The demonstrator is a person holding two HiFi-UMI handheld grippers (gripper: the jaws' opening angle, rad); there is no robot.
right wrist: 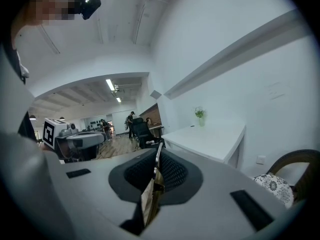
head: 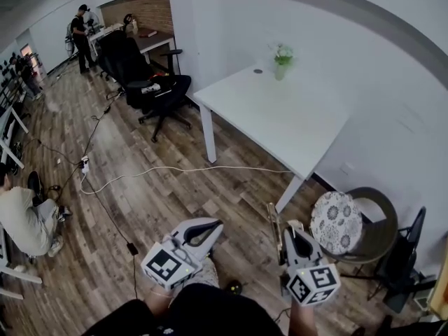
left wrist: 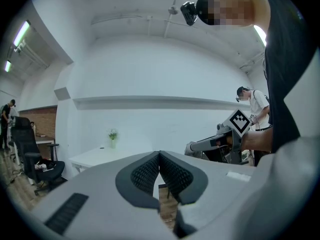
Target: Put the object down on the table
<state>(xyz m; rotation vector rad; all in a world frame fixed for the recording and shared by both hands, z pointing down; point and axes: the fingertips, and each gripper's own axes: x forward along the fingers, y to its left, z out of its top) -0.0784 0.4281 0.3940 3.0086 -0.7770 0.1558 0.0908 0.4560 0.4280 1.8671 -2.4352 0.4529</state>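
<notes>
My right gripper (head: pixel 285 235) is shut on a thin flat tan object (head: pixel 274 224), held edge-on above the wooden floor. In the right gripper view the thin object (right wrist: pixel 151 189) sits pinched between the dark ribbed pads (right wrist: pixel 172 171) and its upper edge reaches the jaw tips. The white table (head: pixel 294 128) stands ahead and slightly right, well apart from both grippers. It shows as the white table (right wrist: pixel 210 140) in the right gripper view. My left gripper (head: pixel 207 231) hangs level beside the right one. Its pads (left wrist: pixel 145 174) meet with nothing between them.
A small vase with a plant (head: pixel 282 60) stands at the table's far edge. A round chair with a patterned cushion (head: pixel 337 222) sits right of my right gripper. A black office chair (head: pixel 159 93) and floor cables (head: pixel 140 176) lie to the left. A seated person (head: pixel 24 219) is at far left.
</notes>
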